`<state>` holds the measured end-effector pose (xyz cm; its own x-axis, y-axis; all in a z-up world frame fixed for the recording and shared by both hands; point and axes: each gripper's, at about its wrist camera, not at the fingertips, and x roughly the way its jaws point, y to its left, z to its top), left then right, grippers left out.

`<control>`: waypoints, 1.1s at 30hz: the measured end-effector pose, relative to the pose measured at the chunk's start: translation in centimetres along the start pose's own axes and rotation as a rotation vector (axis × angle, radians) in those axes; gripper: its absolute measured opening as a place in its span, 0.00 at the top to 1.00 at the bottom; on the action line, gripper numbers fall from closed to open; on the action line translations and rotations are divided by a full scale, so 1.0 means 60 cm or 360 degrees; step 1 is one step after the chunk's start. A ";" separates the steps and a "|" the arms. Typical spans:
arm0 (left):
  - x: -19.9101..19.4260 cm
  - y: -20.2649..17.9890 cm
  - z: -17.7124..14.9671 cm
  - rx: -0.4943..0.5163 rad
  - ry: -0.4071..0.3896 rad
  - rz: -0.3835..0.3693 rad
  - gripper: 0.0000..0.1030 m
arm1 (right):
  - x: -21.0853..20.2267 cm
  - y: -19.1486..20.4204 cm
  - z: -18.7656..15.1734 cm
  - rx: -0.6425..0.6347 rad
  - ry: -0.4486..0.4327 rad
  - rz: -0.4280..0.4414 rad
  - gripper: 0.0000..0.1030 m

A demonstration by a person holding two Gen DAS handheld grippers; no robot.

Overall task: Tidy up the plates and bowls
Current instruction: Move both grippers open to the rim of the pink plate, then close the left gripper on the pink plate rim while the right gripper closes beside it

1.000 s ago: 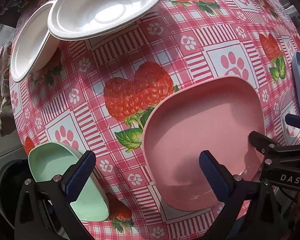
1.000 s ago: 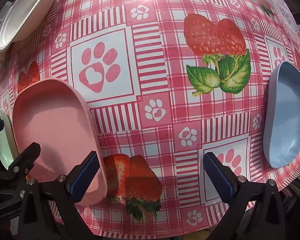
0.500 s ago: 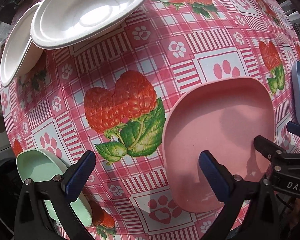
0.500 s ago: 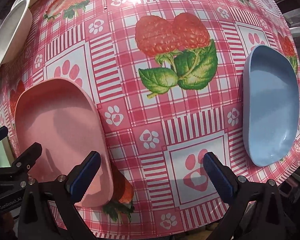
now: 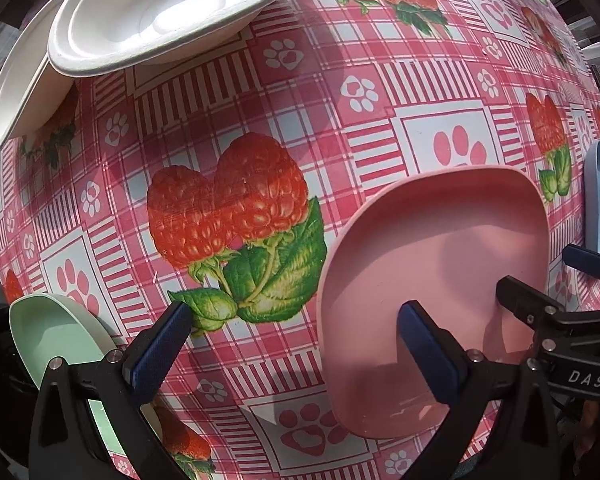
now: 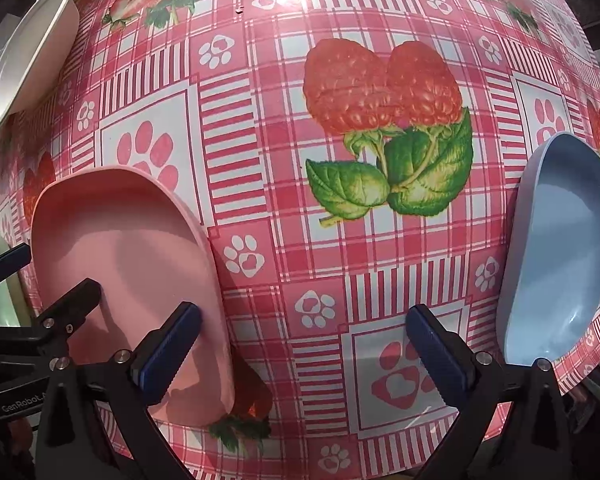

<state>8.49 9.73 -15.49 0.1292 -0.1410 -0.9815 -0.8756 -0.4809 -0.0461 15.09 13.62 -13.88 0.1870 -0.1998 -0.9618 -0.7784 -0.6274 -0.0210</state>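
Covering the table, a checked cloth (image 6: pixel 340 240) carries a pink plate (image 5: pixel 436 280) near its front edge, a blue plate (image 6: pixel 568 240) far right, a green plate (image 5: pixel 52 336) far left, two white bowls (image 5: pixel 168 12) at the back. Left gripper (image 5: pixel 296 344) wide, empty, right finger over the pink plate. Right gripper (image 6: pixel 304 340) wide, empty, left finger over the same plate.

Each black-framed gripper (image 5: pixel 290 354) has blue ribbed pads (image 5: pixel 158 350), silver screws and white lettering.

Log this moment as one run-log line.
left gripper: open, empty | right gripper: open, empty | pink plate: on tablecloth | green plate, blue plate: ungrasped
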 end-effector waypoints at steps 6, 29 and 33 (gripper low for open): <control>0.003 0.004 0.000 0.0014 -0.0025 0.0010 0.00 | -0.003 0.002 -0.004 -0.0004 -0.0014 -0.0004 0.00; -0.006 -0.002 -0.005 0.0011 0.0014 -0.0008 0.09 | -0.006 0.007 0.002 -0.0044 0.0005 -0.0027 0.04; -0.021 -0.027 -0.010 0.0064 0.0004 -0.0014 0.28 | -0.022 0.036 -0.007 -0.0145 -0.0033 -0.0026 0.25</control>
<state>9.99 10.17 -14.07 0.1382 -0.1392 -0.9806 -0.8924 -0.4469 -0.0624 13.41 12.23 -12.53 0.1862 -0.1738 -0.9670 -0.7174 -0.6966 -0.0130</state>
